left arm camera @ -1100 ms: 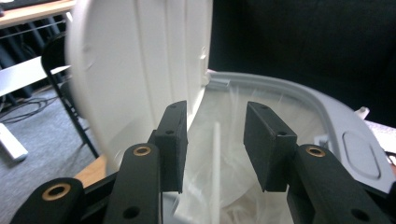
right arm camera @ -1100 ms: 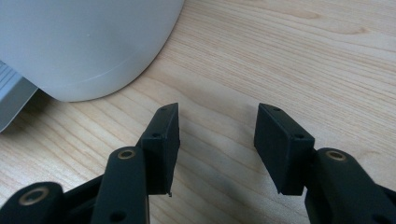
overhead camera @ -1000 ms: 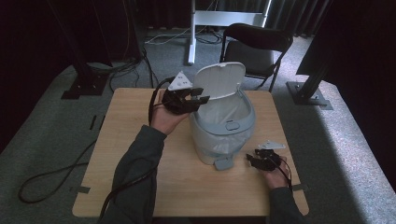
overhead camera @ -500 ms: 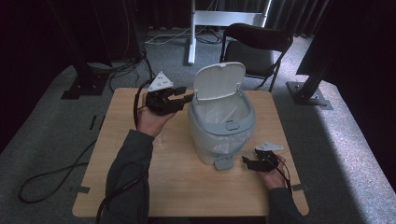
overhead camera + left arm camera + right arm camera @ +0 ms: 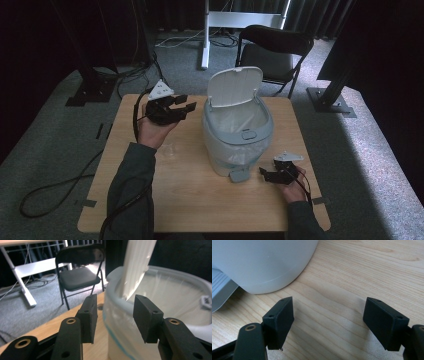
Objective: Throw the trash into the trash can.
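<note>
Since the earlier frames the left gripper (image 5: 180,103) has drawn back from the bin's mouth toward the bench's far-left corner, while the right gripper (image 5: 272,173) has barely shifted near the bench's right edge.

At the middle of the light wooden bench (image 5: 175,195) stands the pale grey plastic pedal bin (image 5: 237,137), lined with a thin clear bag, its white hinged lid (image 5: 235,86) tipped up and open.

Judging by its thin moulded walls, the bin should be light and fairly stiff, smooth enough to slip under a pinch — and easy to tip if pushed high. The liner looks flimsy and crinkly. The rim, the lid edge or the grey foot pedal (image 5: 239,175) at its front seem the sounder places to take hold.

In the left gripper view the fingers (image 5: 87,315) stand apart, grasping nothing; the bin's rim and the lid's edge lie just beyond them, not touching. The right gripper's fingers (image 5: 279,320) are also spread wide and empty, low over the bench, with the bin's rounded base and its pedal just beside the left-hand finger — apart from it.
</note>
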Demonstrator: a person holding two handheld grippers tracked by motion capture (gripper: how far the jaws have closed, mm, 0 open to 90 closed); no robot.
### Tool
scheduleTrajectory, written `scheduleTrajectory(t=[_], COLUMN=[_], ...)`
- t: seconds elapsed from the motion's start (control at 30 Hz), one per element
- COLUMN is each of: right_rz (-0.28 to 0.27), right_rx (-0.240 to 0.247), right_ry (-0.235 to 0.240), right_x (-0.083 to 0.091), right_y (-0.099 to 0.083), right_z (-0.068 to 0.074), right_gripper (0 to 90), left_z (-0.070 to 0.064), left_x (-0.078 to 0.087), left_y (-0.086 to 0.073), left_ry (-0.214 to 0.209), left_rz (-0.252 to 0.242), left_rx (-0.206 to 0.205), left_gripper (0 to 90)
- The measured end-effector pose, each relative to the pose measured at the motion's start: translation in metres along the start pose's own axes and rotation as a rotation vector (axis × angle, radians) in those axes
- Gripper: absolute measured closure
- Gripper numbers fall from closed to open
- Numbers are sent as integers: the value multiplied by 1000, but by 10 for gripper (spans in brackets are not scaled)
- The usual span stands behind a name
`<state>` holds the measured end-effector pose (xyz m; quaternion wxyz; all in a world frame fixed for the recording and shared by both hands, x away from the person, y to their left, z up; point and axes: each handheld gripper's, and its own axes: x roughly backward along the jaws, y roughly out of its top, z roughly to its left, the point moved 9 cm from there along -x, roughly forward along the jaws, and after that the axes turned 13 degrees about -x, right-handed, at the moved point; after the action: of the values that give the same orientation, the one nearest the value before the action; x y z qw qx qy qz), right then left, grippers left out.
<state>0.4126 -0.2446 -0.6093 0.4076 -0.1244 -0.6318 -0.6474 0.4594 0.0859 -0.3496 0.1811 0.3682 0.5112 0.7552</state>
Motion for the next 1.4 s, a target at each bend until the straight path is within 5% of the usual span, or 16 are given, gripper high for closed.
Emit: scheduleTrajectory(t=[1.4], right_rz=[3], right_rx=[-17], right_ry=[-19], right_x=[-1], right_y=[0], right_z=[-1], right_gripper=[191], left_z=[30], left_x=[11], left_y=[-112], left_ry=[57], left_rz=[171], left_rx=[181], left_gripper=[509])
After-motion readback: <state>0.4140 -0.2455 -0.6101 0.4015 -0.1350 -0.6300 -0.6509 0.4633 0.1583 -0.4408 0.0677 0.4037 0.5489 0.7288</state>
